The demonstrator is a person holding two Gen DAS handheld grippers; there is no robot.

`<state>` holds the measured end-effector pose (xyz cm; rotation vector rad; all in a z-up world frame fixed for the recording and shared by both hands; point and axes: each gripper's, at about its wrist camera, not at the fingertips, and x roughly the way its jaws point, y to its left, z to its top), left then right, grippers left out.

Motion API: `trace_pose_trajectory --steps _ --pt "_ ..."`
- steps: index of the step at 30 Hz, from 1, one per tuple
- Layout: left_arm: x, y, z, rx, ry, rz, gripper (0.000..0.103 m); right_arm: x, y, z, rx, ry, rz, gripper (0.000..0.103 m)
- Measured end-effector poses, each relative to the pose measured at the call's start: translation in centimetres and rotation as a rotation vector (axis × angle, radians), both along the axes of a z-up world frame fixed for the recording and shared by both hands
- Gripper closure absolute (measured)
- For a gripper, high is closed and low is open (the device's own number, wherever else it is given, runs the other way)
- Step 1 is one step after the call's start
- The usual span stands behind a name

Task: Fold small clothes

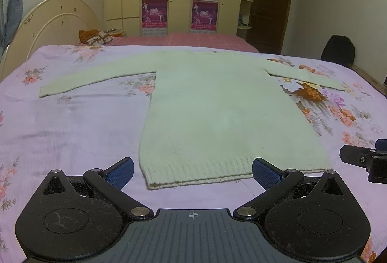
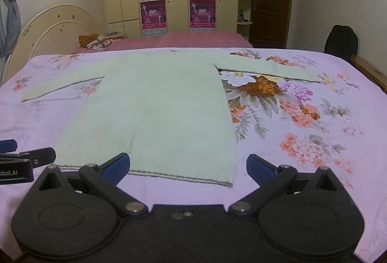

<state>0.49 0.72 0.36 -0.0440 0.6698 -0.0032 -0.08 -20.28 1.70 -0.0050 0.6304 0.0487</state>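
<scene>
While both tools (image 1: 192, 172) (image 2: 188, 167) gape empty, pale green sweater (image 1: 217, 105) lies flat, sleeves outspread, on floral bedspread (image 1: 72, 122).

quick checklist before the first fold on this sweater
1. Sweater lies flat on the bed sheet: ok.
2. Both sleeves spread out sideways, left sleeve and right sleeve: ok.
3. Left gripper open and empty, at the hem: ok.
4. Right gripper open and empty, near the hem's right corner: ok.
5. Nothing lying on the sweater: ok.
6. Collar lying flat at the far end: cannot tell.
</scene>
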Motion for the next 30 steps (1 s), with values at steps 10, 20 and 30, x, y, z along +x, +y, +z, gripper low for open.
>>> trace_pose_trajectory --steps 10,20,30 --pt "0.38 0.21 -0.22 0.002 0.007 -0.004 0.000 0.17 0.31 -0.13 -0.002 0.004 -0.001 0.001" --pt "0.50 0.15 -0.45 0.002 0.011 -0.005 0.000 0.35 0.32 -0.35 -0.002 0.009 -0.003 0.001" --pt "0.60 0.11 -0.68 0.004 0.014 -0.006 0.000 0.39 0.34 -0.41 -0.002 0.011 -0.003 0.001"
